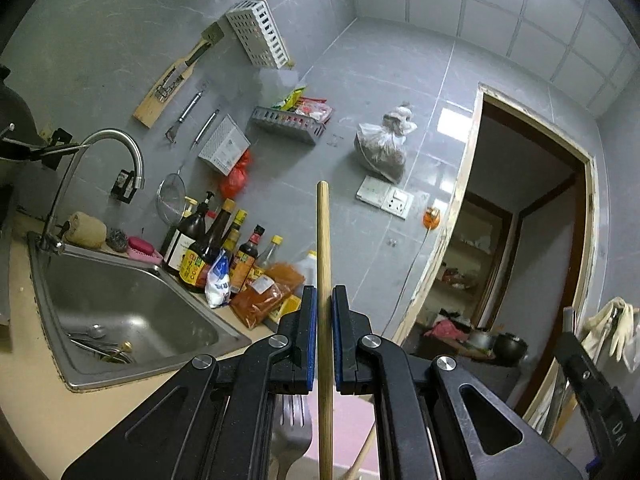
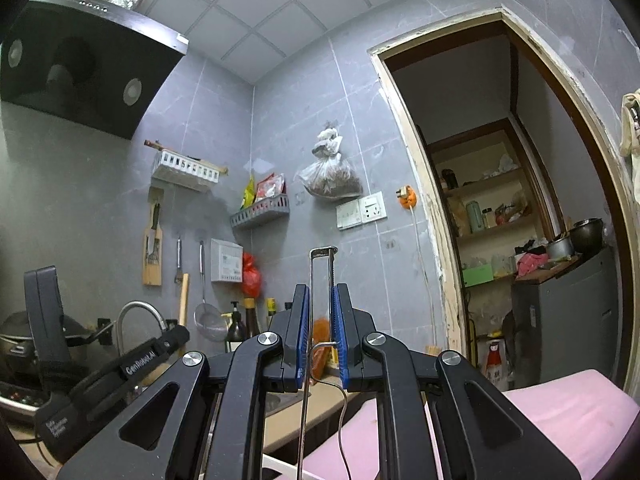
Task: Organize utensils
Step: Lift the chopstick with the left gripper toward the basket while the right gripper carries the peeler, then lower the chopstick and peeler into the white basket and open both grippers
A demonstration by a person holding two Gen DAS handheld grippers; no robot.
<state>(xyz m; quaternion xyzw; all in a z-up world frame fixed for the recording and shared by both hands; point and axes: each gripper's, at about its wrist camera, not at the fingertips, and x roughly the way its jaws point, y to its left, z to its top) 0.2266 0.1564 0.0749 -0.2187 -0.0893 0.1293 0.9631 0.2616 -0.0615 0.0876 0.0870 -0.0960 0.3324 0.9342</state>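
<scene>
In the left wrist view, the left gripper (image 1: 324, 300) has its blue pads pressed together on a wooden stick (image 1: 323, 248), maybe a chopstick or a handle. The stick stands almost upright between the jaws and reaches above and below them. Under the gripper a metal fork (image 1: 294, 424) is visible over something pink. To the left is the steel sink (image 1: 192, 364), with a few utensils (image 1: 94, 338) lying near its drain, and bottles (image 1: 208, 248) stand behind it by the wall.

In the right wrist view, the right gripper (image 2: 320, 316) pinches a thin metal wire utensil (image 2: 320, 272), whose squared loop rises above the fingertips. Its wires continue down below the jaws. The left gripper (image 2: 104, 368) shows at the lower left, and a pink mat (image 2: 560, 412) lies at the lower right.
</scene>
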